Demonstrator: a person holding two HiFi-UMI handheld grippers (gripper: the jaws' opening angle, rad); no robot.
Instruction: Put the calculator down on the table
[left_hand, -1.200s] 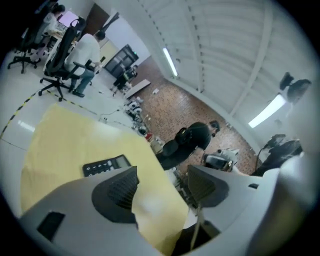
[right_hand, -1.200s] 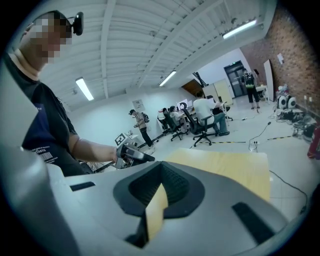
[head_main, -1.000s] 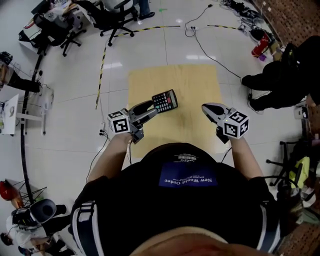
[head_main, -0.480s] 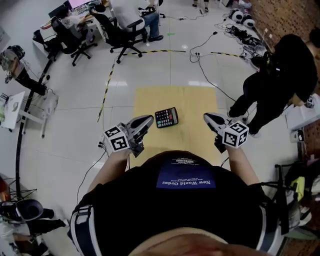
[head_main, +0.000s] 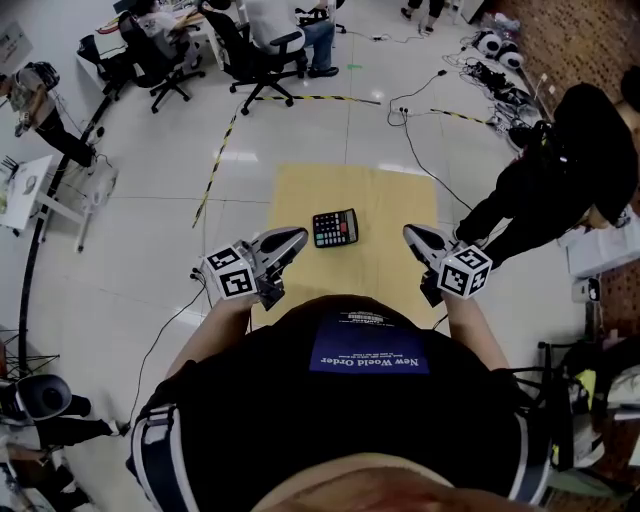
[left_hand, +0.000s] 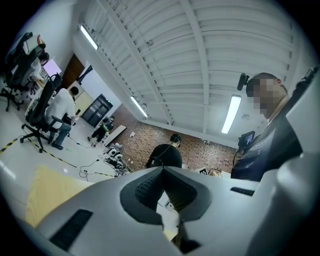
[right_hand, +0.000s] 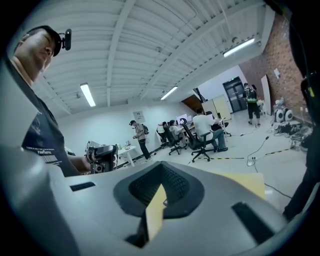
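The black calculator lies flat, keys up, near the middle of the light wooden table. My left gripper hovers just left of it and nearer to me, apart from it, shut with nothing in it. In the left gripper view its jaws meet at the tips, with a strip of table at lower left. My right gripper hangs over the table's right side, also shut and empty. The right gripper view shows its tips closed, with the table beyond.
A person in black stands just off the table's right edge. Office chairs with seated people are at the back. Cables and a yellow-black tape line run over the white floor. A small white stand is at the left.
The left gripper was open at the calculator's near-left corner; it has let go, shut, and drawn back toward me. The calculator now rests flat on the table. Both grippers have risen a little.
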